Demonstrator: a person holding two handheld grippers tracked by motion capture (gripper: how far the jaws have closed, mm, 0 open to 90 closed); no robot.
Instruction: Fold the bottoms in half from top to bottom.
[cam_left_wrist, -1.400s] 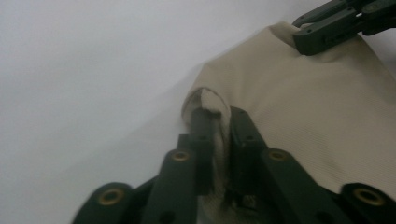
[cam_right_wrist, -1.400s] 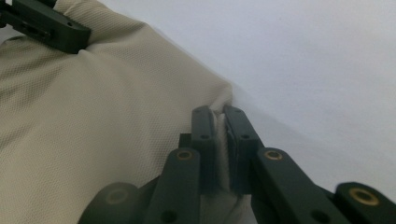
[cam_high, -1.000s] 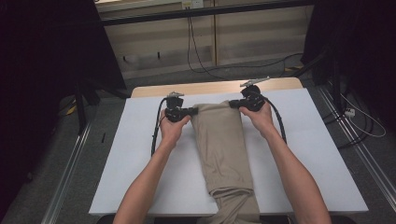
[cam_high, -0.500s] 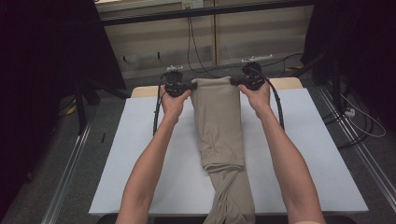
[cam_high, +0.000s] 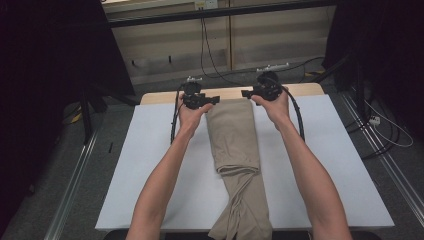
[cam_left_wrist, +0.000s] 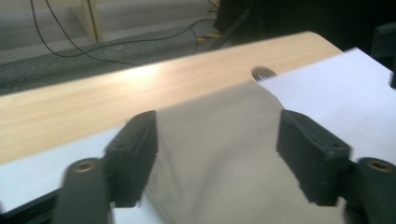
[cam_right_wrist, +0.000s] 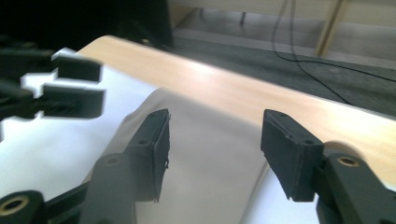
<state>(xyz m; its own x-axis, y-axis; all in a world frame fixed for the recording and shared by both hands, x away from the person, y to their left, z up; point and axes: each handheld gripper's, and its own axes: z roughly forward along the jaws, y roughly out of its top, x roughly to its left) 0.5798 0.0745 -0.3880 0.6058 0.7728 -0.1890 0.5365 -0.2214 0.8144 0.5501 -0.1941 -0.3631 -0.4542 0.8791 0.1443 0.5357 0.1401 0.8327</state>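
We see the folded beige trousers (cam_high: 235, 145) lying lengthwise on the white table cover (cam_high: 140, 170), their far edge between the two grippers. The left gripper (cam_high: 216, 100) sits just beside that edge's left corner, the right gripper (cam_high: 244, 93) just beside its right corner. Both have just been opening, and their jaws stand apart with no cloth pinched. Beyond both, a wooden table edge (cam_high: 305, 90) shows.
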